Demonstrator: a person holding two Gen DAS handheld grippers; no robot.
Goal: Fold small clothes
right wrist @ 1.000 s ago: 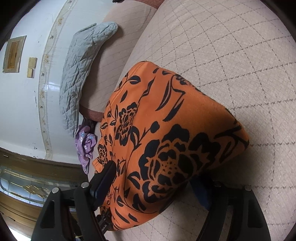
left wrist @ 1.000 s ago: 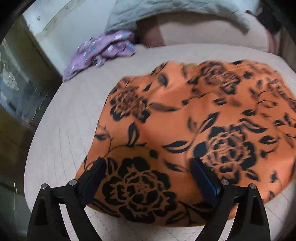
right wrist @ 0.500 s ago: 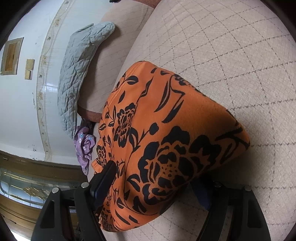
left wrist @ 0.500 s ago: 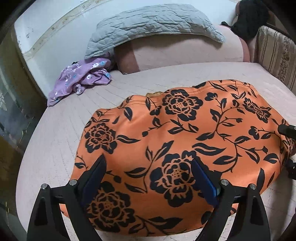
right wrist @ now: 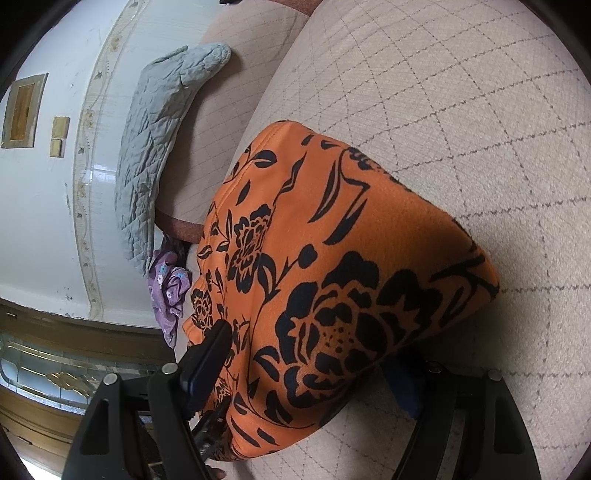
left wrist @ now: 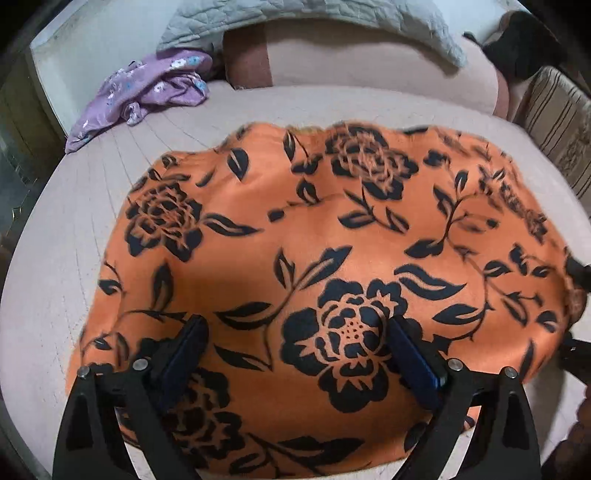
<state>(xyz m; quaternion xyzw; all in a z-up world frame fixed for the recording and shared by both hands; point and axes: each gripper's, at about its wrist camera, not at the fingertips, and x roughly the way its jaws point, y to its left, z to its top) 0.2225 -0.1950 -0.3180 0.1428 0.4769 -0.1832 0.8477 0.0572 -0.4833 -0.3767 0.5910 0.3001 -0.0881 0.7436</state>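
An orange cloth with black flowers (left wrist: 314, 229) lies spread on the beige quilted bed (left wrist: 55, 229). My left gripper (left wrist: 295, 325) hovers over its near edge, fingers wide apart and open, with nothing pinched. In the right wrist view the cloth's (right wrist: 332, 258) folded corner lies between the jaws of my right gripper (right wrist: 310, 350). One finger (right wrist: 207, 354) shows beside the cloth and the other is mostly hidden under it. The jaws stand wide and do not squeeze the fabric. The right gripper (left wrist: 576, 314) also shows at the cloth's right corner in the left wrist view.
A crumpled purple flowered garment (left wrist: 147, 92) lies at the back left of the bed. A grey quilted cover (left wrist: 295, 14) drapes over a pink bolster (left wrist: 369, 62) along the wall. A striped cushion (left wrist: 554, 110) and a dark garment (left wrist: 524, 40) sit at the far right.
The left wrist view tipped up to show more of the room half a second ago, then came back down closer over the cloth. The right gripper and the cloth corner have not moved.
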